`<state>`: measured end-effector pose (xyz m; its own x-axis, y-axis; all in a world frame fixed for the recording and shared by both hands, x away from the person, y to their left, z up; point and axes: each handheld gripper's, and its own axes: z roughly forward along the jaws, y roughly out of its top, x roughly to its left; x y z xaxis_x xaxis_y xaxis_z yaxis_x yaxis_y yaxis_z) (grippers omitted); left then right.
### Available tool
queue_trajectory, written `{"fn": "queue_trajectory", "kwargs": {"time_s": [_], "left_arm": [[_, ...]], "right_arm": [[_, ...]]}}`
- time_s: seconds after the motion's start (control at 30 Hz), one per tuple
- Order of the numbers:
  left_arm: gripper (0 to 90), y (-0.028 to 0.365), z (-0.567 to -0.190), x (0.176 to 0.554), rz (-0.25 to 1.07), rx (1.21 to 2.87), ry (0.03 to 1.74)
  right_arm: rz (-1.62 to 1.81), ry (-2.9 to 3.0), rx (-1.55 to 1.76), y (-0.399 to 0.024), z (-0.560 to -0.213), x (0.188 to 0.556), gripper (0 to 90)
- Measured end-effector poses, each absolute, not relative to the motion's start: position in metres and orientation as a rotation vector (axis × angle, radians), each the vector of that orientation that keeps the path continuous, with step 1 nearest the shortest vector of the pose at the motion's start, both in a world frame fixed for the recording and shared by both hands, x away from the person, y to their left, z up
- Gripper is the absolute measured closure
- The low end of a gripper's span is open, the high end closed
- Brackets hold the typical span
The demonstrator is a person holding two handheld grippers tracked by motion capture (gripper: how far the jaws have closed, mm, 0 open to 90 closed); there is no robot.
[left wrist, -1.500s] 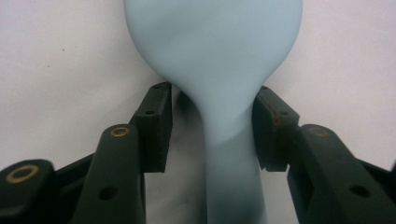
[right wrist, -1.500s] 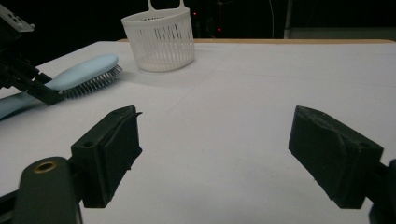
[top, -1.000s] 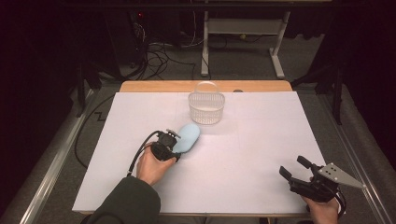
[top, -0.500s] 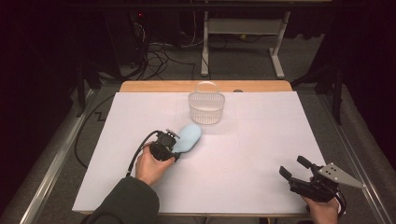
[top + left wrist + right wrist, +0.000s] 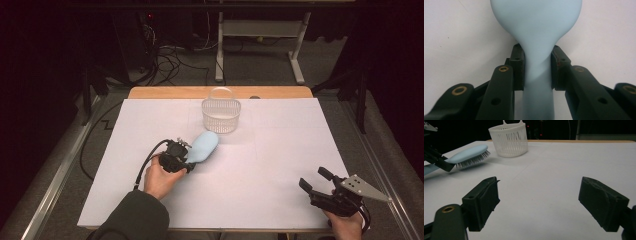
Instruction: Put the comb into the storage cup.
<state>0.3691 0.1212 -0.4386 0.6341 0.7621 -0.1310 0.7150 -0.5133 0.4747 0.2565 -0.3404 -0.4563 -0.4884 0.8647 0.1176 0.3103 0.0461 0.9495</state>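
A light blue hairbrush (image 5: 205, 145) lies bristles down left of the table's middle, its head pointing toward the basket. My left gripper (image 5: 186, 159) is shut on its narrow handle. In the left gripper view both pads press the neck of the hairbrush (image 5: 536, 30) from either side. In the right gripper view the hairbrush (image 5: 470, 153) is at far left, head slightly raised, and I cannot tell whether the bristles touch the table. My right gripper (image 5: 312, 179) rests near the front right corner, open with nothing between its fingers (image 5: 482, 200).
A white slatted basket (image 5: 221, 112) with a loop handle stands at the back centre, just beyond the brush head. White paper (image 5: 280, 150) covers the table. A wooden edge (image 5: 165, 92) runs along the back. A black cable (image 5: 145, 167) trails from the left gripper.
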Motion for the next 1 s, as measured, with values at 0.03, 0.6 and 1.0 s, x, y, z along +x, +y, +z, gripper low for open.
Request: {"fn": "queue_trajectory", "kwargs": {"time_s": [0.03,0.6,1.0], "left_arm": [[69.3,0.122,-0.438,0.369,0.126,2.357,1.149],[69.3,0.145,-0.422,0.342,0.146,2.209,1.018],[69.3,0.16,-0.423,0.317,0.164,2.115,0.975]], "right_arm": [[1.455,1.831,1.179,-0.34,-0.456,0.256,17.2],[1.458,1.822,1.172,-0.34,-0.455,0.255,17.4],[1.456,1.808,1.177,-0.34,-0.455,0.255,17.6]]}}
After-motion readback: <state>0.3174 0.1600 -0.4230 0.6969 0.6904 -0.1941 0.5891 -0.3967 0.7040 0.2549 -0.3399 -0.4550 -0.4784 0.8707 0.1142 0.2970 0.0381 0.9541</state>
